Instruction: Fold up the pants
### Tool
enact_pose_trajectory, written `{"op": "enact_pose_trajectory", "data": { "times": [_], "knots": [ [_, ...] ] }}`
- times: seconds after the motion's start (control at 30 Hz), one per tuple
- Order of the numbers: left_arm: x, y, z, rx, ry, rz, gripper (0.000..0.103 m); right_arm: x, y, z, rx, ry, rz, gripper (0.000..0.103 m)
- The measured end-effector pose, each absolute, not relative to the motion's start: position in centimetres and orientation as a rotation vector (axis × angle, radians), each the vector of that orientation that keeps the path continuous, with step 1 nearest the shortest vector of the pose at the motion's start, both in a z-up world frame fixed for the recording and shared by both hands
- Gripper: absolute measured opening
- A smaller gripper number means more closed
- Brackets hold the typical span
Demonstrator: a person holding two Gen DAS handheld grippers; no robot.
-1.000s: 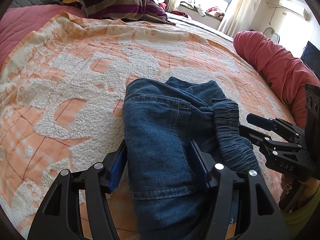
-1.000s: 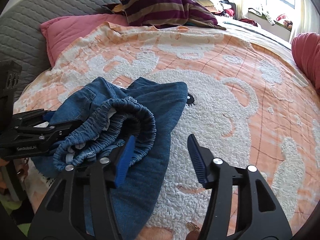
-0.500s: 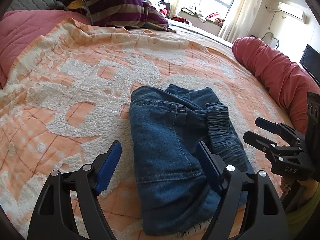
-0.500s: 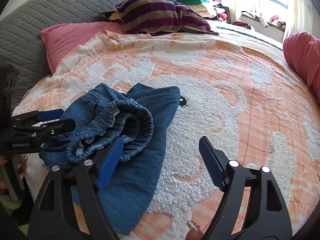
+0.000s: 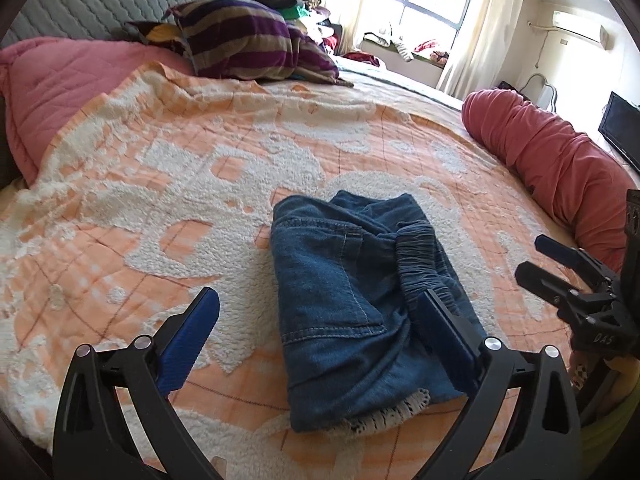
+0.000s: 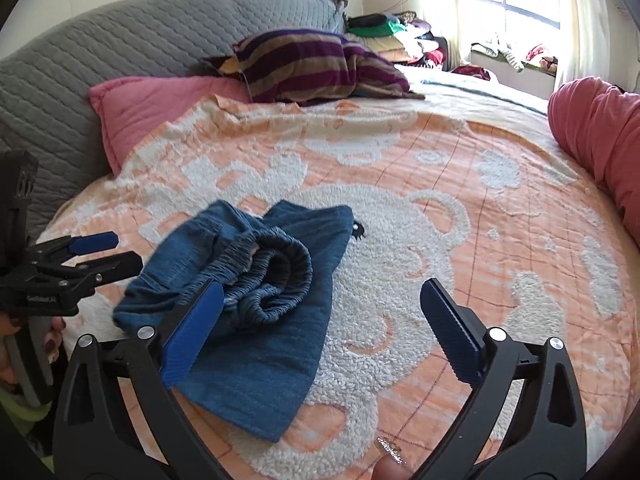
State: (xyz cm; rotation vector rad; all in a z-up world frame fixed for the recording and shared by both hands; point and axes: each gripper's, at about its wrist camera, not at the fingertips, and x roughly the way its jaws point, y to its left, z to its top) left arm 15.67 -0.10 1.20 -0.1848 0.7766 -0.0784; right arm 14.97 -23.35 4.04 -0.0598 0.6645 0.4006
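Folded pants [image 5: 360,304] lie in a bundle on the orange bedspread [image 5: 200,168]. Left gripper [image 5: 316,332] and right gripper [image 6: 320,320] both spread wide, holding nothing, above the bed.

Dark blue denim pants [image 5: 352,300] lie on an orange-and-white blanket [image 5: 160,184], with a purple-and-tan striped pillow [image 5: 244,40] far behind.

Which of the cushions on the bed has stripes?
The purple-and-tan striped pillow at the grey headboard; the pink pillow and red bolster are plain.
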Motion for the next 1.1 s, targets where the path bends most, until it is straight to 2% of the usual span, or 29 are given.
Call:
{"op": "enact_pose_trajectory", "data": {
  "times": [0.53, 1.1],
  "knots": [
    [8.2, -0.3, 4.2, -0.128, 0.678, -0.055, 0.098, 8.1, -23.6, 7.1, -0.109, 0.565, 0.392, 0.094],
    [3.5, -0.3, 2.0, -0.134, 0.746, -0.026, 0.098, 4.6, -24.2, 5.2, -0.084, 0.63, 0.374, 0.094]
  ]
}}
